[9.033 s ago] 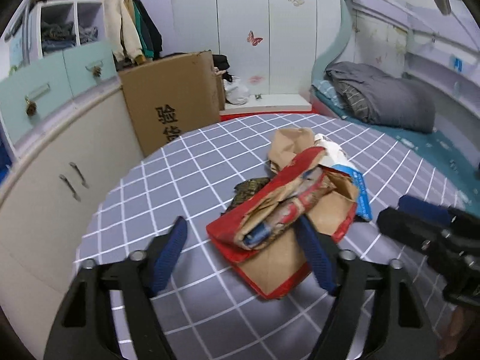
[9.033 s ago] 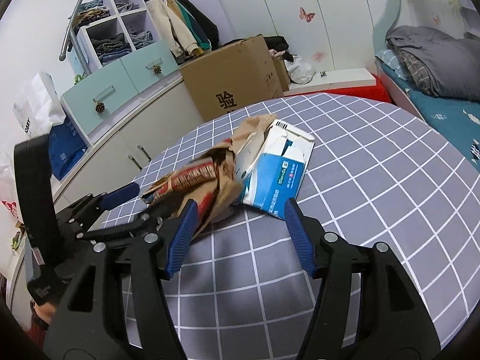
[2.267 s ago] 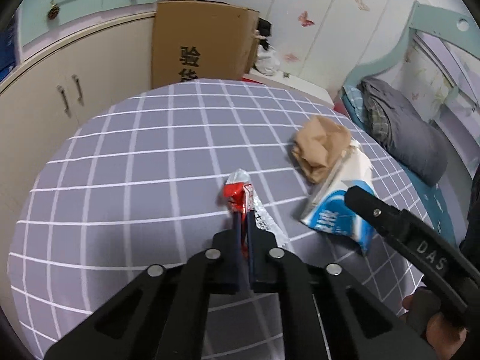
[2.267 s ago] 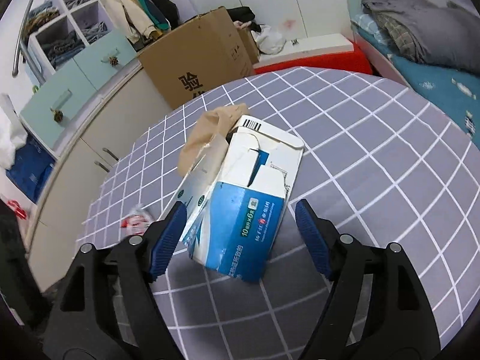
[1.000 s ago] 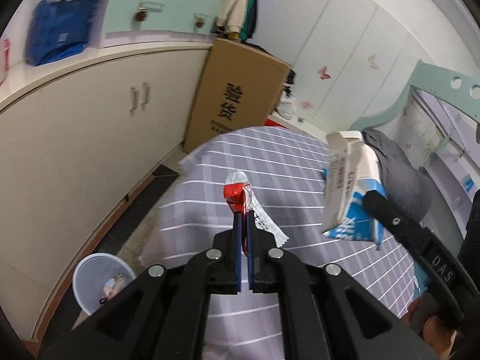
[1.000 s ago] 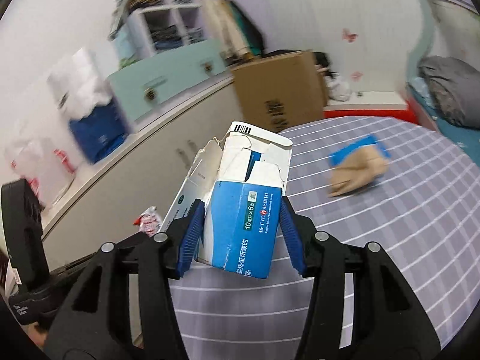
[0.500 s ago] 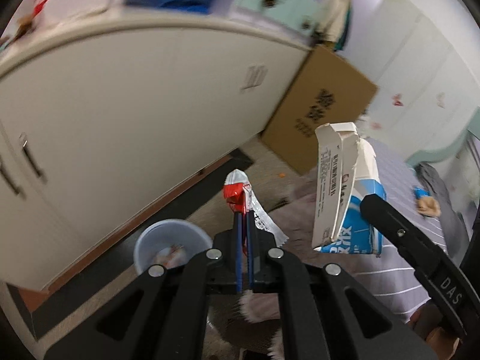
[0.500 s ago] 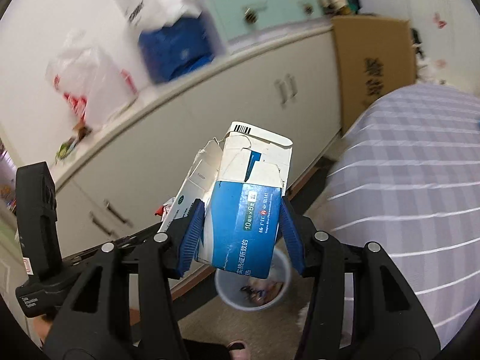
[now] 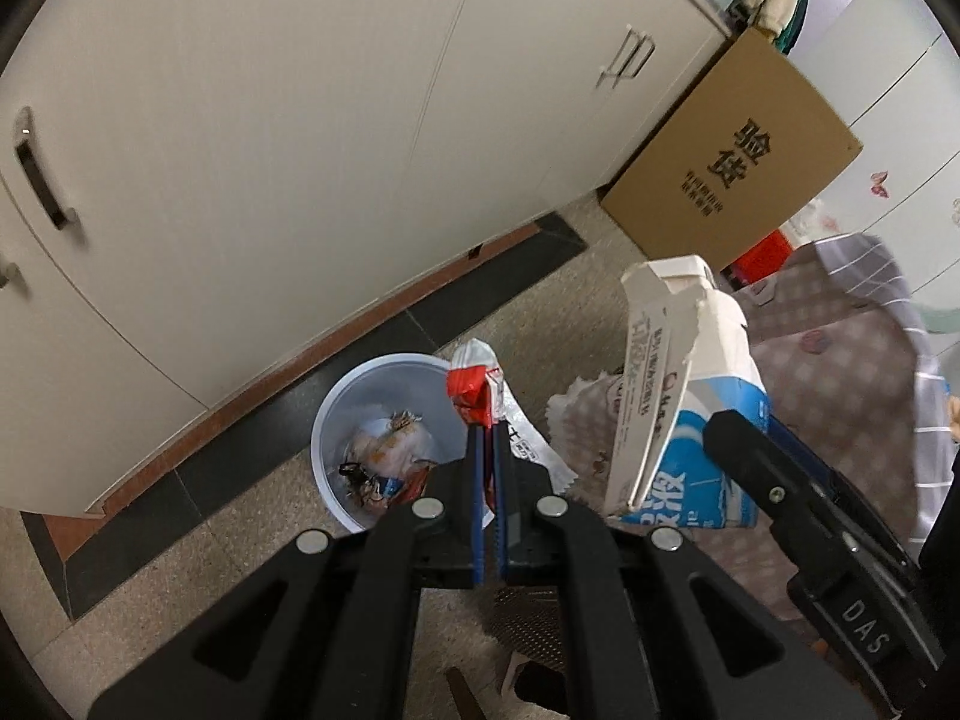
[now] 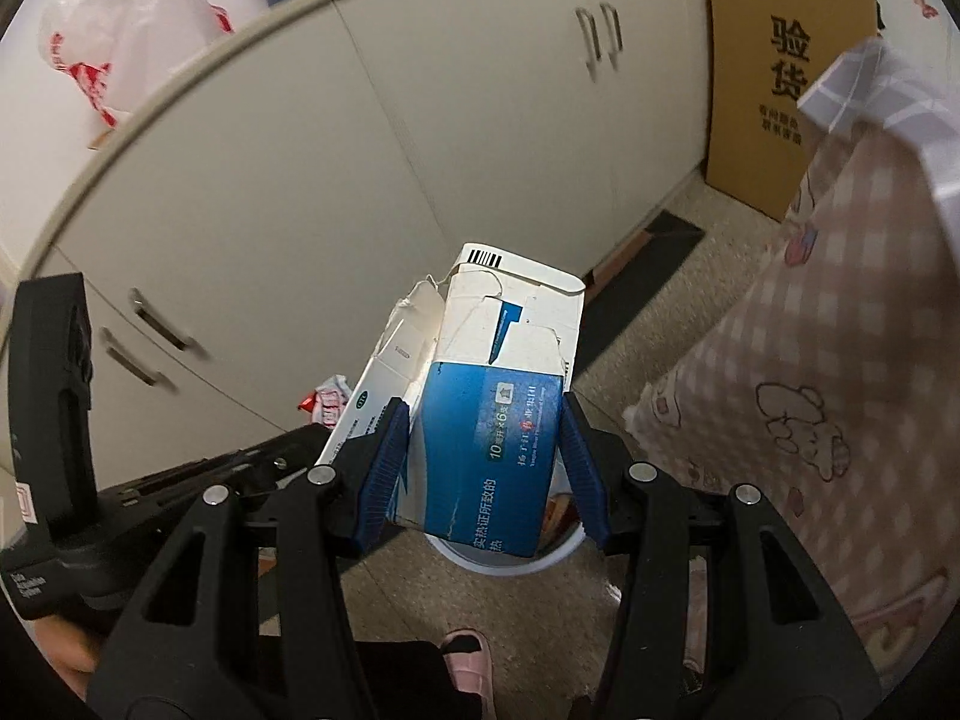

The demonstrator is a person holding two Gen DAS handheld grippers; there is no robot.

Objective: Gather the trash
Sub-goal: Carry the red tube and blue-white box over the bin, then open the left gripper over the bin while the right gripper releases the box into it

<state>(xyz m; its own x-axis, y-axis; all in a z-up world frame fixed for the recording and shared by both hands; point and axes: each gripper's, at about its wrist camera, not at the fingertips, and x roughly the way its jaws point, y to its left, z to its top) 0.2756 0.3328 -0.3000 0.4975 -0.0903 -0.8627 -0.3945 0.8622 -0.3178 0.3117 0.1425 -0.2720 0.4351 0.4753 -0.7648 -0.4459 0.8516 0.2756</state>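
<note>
My left gripper [image 9: 487, 438] is shut on a crumpled red and silver wrapper [image 9: 477, 384], held just over the right rim of a pale round waste bin [image 9: 336, 414] on the floor. Several scraps lie inside the bin. My right gripper [image 10: 483, 420] is shut on a torn blue and white carton [image 10: 498, 396], which hangs above the same bin [image 10: 510, 564]; the carton hides most of it there. In the left wrist view the carton [image 9: 678, 396] hangs to the right of the wrapper. The wrapper [image 10: 327, 402] peeks out left of the carton in the right wrist view.
Cream cabinet doors [image 9: 270, 138] curve behind the bin above a dark baseboard. A brown cardboard box [image 9: 732, 156] stands on the floor at the far right. A checked tablecloth [image 10: 828, 312] hangs down on the right. A pink slipper [image 10: 465, 654] shows below the bin.
Both grippers have swung off the table and down toward the floor with their loads. The bin has grown larger and now lies right under the wrapper and carton.
</note>
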